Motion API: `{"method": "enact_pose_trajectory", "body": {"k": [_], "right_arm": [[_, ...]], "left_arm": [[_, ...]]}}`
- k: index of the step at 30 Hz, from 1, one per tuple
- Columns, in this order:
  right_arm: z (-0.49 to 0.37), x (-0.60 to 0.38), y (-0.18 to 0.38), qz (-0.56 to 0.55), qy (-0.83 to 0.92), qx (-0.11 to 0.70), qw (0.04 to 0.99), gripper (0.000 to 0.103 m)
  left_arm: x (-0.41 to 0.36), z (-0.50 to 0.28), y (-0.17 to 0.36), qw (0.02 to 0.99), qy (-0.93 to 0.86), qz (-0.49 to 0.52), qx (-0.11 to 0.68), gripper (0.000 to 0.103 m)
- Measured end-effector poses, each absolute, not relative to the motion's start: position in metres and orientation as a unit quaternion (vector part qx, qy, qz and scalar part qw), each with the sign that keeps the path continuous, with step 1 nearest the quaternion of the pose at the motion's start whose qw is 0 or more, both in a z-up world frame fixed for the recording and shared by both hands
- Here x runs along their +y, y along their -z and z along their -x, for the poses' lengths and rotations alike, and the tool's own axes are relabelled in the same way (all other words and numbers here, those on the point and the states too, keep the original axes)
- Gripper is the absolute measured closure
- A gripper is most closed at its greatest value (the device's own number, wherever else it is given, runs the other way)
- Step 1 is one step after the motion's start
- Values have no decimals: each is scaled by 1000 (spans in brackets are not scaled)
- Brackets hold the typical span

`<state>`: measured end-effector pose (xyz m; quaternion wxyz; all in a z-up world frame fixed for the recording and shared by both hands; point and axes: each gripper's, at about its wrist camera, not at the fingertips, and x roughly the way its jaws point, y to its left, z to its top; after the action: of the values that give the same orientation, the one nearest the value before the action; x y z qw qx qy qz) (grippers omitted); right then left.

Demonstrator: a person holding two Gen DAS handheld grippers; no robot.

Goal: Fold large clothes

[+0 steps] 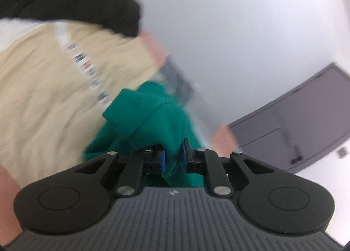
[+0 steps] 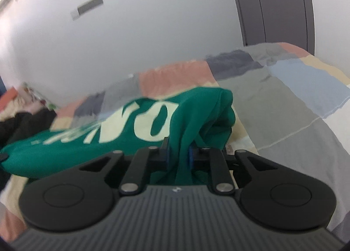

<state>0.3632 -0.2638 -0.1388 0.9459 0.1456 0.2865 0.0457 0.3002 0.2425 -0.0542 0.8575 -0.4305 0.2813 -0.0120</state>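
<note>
green garment (image 2: 135, 124), pinched in both grippers

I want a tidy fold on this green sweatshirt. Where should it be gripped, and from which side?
Grip the green sweatshirt at its bunched edge folds, coming in from the near side. Both hand-held grippers, left and right, are already pinching there, where the layered cloth gives the pads something to clamp.
</note>
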Motion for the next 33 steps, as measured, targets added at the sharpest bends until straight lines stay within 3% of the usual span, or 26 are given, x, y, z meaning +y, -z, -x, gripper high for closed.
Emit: {"method": "enact_pose_trajectory", "body": {"k": [6, 12, 15, 17, 18, 19, 20, 22, 24, 26, 33], "right_arm": [[-370, -248, 163, -103, -33, 347, 931, 83], [-366, -250, 175, -119, -27, 368, 922, 78], [-358, -257, 171, -157, -25, 355, 921, 74], [-355, -263, 169, -187, -23, 352, 917, 65], [-351, -267, 168, -204, -20, 351, 914, 61], [-345, -270, 166, -222, -18, 348, 911, 50], [-341, -272, 165, -236, -20, 342, 910, 41], [-328, -278, 160, -266, -30, 323, 908, 37], [-317, -282, 157, -305, -52, 311, 899, 32], [-312, -284, 160, -363, -77, 305, 877, 13], [-332, -256, 201, -481, -109, 358, 793, 13]], "left_arm": [[246, -309, 103, 830, -26, 442, 340, 86], [242, -305, 102, 830, -30, 442, 338, 85], [242, -297, 96, 827, -24, 453, 334, 80], [246, -298, 97, 820, -23, 464, 333, 69], [248, -295, 96, 817, -23, 470, 332, 58], [249, -290, 94, 815, -22, 476, 330, 45], [250, -286, 92, 812, -22, 482, 327, 39], [250, -279, 91, 805, -20, 498, 323, 24], [250, -272, 96, 785, -10, 530, 321, 17], [249, -269, 107, 754, 5, 572, 323, 12], [241, -277, 140, 707, 6, 620, 339, 8]]}}
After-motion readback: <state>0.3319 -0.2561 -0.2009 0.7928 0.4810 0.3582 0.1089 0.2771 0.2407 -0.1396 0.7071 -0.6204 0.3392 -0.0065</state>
